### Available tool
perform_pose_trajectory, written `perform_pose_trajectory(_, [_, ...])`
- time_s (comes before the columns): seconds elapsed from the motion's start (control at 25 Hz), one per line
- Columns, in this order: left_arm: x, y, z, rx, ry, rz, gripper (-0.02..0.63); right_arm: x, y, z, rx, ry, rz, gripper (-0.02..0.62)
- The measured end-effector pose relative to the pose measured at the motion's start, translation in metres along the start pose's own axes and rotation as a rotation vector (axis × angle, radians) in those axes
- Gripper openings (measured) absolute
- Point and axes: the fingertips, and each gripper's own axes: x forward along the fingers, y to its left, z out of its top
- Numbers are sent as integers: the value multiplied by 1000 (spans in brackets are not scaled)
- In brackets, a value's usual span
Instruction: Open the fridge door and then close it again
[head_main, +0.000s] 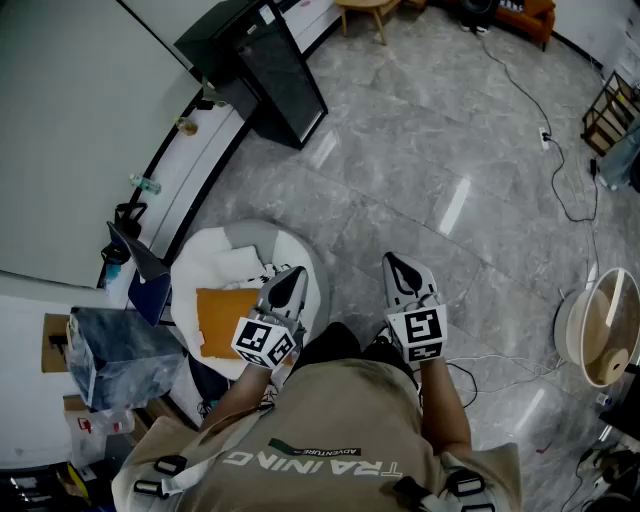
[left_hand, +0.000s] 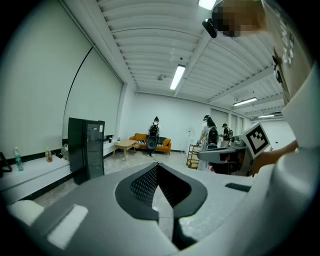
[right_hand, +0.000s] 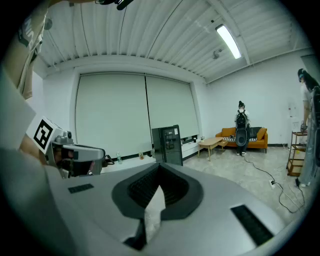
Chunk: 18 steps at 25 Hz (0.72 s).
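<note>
Fridge (head_main: 270, 75) way out front
Well ahead and leftward of the fingertips of the left gripper (head_main: 296, 272); sofa (head_main: 527, 14) far beyond the right gripper (head_main: 393, 262).

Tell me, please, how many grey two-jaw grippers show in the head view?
2: the left gripper over the round white chair, the right gripper over the grey stone floor. None looks hidden.

Gray stone floor (head_main: 420, 160) with scattered furniture
An orange cushion (head_main: 222, 320) lies on a round white chair (head_main: 200, 262); a black cable (head_main: 520, 92) crosses the floor; a person (right_hand: 242, 127) stands before an orange sofa (right_hand: 258, 136), near a wooden table (right_hand: 210, 143).
</note>
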Motion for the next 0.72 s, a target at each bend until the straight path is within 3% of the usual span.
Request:
perform_pose_trajectory(0.24, [14,29,-8,-42,22,15,-6,39,11,10,-27,11,54,-3])
perform_pose_trajectory(0.44, [44,57,-8,-48,5,-18,-6,81,15,2,-33,48,56,-3])
perform_pose_trajectory(0.72, [93,129,31,-56,-75,-31,-6,147,13,37,-94,53,63,-3])
